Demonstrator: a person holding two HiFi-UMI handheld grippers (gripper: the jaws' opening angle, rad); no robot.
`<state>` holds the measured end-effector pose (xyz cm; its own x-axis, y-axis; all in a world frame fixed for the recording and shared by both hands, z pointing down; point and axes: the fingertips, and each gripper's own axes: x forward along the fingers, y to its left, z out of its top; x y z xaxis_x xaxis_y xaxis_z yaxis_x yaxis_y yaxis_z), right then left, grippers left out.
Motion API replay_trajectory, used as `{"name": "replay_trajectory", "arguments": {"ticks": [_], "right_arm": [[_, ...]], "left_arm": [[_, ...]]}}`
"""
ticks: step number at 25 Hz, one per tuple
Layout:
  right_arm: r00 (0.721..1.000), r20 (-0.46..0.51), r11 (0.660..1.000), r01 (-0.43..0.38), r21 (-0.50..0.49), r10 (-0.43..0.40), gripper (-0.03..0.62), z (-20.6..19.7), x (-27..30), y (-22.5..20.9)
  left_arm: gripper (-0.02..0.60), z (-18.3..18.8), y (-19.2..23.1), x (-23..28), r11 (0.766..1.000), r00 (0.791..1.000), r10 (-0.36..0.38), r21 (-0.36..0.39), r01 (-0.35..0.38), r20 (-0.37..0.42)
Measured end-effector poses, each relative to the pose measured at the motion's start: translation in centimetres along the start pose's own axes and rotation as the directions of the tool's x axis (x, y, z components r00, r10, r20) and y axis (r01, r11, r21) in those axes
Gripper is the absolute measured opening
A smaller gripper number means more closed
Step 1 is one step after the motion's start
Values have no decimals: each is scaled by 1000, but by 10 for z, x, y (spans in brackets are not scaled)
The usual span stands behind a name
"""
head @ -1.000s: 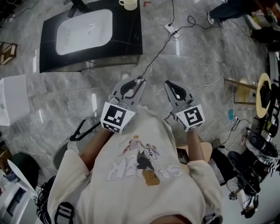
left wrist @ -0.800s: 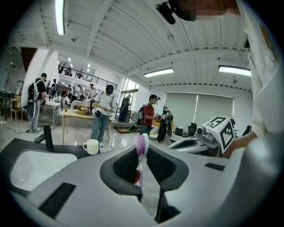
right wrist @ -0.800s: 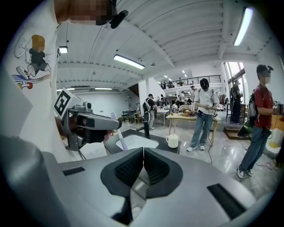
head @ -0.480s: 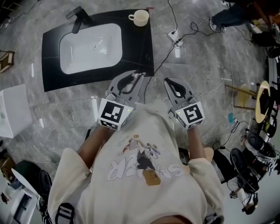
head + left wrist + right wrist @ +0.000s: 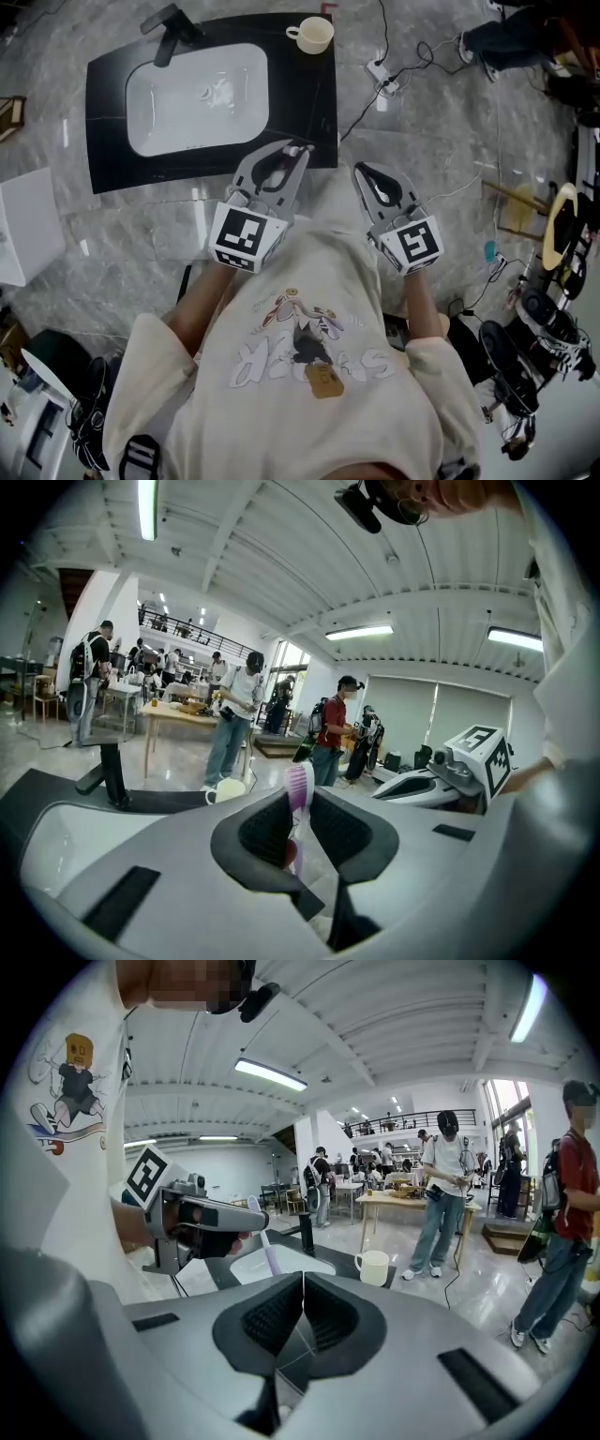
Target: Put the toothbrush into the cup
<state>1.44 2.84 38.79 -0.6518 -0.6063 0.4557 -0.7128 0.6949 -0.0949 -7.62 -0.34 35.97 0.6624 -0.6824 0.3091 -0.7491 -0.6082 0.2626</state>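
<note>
the left gripper's jaws pinch the toothbrush by its handle, pads partly closed on the thin stem. the purple-and-white bristle head pokes out past them in the centre of the left gripper view, and that grip likely leaves the brush free to be tipped into a container. the right gripper's jaws are pressed together with nothing between them. it seems to be only a spare hand here, held level beside the left one in the middle of the head view. both grippers sit just below the near right corner of the black counter, pointing up the frame. the cup, cream with a handle, stands upright at the top centre of the head view. it is on the counter's far right corner, right of the white basin and well apart from the brush. by the look of it the brush is in transit, and the left gripper must reach across the counter before any drop.
</note>
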Motion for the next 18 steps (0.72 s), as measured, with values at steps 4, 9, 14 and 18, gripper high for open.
{"name": "replay_trajectory", "arguments": {"ticks": [4,9,14,18], "right_arm": [[999,13,1000,-29,-12,29,17,8,16,-16],[996,47,997,-71,-23,72,17,29,39,-50],[994,48,995,-100,-24,101,17,43,58,-84],[992,51,993,-117,-23,118,17,46,68,-108]], "left_arm": [[67,5,13,14,999,999,36,-12,-36,-5],[67,28,35,42,995,994,103,-14,-102,21],[67,57,58,80,987,986,158,11,-158,60],[67,71,77,110,975,972,219,5,-220,87]]}}
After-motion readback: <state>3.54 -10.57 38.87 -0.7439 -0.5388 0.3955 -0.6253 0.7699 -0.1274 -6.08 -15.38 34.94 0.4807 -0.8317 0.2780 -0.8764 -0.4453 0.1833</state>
